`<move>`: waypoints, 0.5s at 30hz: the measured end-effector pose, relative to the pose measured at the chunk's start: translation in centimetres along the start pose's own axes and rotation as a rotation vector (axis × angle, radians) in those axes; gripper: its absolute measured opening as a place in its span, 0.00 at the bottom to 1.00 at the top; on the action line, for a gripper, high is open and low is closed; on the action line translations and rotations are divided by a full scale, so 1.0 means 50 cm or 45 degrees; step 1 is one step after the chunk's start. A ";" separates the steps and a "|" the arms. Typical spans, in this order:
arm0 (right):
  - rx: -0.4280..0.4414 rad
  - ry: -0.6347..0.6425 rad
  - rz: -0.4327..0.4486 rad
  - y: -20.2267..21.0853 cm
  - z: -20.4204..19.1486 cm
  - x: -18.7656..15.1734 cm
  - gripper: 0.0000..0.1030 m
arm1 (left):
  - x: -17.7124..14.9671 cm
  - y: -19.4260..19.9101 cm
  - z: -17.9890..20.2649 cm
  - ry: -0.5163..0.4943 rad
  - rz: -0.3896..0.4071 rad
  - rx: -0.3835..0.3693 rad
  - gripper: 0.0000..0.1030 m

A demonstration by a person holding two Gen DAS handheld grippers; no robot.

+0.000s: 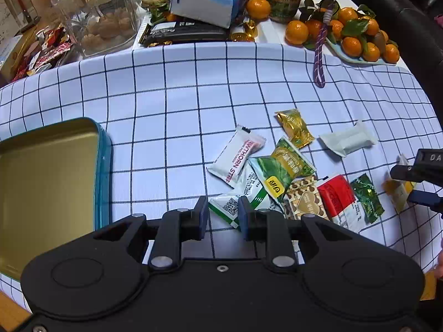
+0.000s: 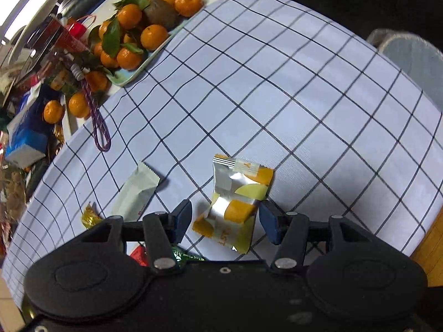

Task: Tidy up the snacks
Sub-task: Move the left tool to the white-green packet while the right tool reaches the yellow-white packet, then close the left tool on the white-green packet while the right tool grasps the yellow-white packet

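Several wrapped snacks lie in a heap on the checked cloth [image 1: 166, 105]. My left gripper [image 1: 223, 215] points steeply down over the heap's near edge, open narrowly, with a corner of the white-and-green QR-code packet [image 1: 231, 207] between its fingers. A white hawthorn strip packet [image 1: 235, 156] and a green-and-yellow packet [image 1: 279, 170] lie just beyond. An open tin [image 1: 103, 179] with a gold inside and a teal rim sits at the left. My right gripper [image 2: 225, 220] is open astride two silver-and-orange packets [image 2: 238, 182]; neither pad presses them. That right gripper [image 1: 415, 186] also shows at the right edge of the left wrist view.
A tray of tangerines [image 1: 357, 41] and a purple lanyard [image 1: 319, 52] lie at the back right. A tissue pack [image 1: 205, 2] and a glass jar [image 1: 97, 13] stand at the back. A white packet [image 2: 137, 191] lies left of my right gripper. The table's edge [image 2: 426, 238] runs close on the right.
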State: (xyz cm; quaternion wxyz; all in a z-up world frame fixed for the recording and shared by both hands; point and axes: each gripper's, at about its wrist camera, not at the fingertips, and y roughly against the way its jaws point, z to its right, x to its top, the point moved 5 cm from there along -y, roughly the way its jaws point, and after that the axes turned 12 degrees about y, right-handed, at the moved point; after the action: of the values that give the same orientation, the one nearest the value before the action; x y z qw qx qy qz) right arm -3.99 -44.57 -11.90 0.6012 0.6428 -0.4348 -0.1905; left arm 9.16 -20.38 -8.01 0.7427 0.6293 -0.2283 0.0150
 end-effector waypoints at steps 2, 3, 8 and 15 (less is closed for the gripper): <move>-0.007 0.034 0.009 -0.002 -0.010 -0.002 0.53 | 0.003 0.006 0.002 -0.004 0.014 -0.021 0.32; -0.014 0.053 0.015 -0.001 -0.014 -0.002 0.51 | 0.005 0.009 0.002 -0.007 0.019 -0.034 0.32; -0.008 0.140 0.047 0.000 -0.036 -0.006 0.38 | 0.005 0.007 -0.001 -0.012 0.013 -0.067 0.32; 0.087 0.174 0.026 0.008 -0.063 -0.017 0.36 | -0.010 -0.002 0.009 -0.046 0.015 -0.084 0.32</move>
State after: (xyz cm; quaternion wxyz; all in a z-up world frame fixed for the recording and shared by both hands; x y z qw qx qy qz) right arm -2.16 -41.93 -11.12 0.6092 0.6700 -0.4054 -0.1251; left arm 8.60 -20.68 -8.21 0.7588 0.6032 -0.2457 0.0004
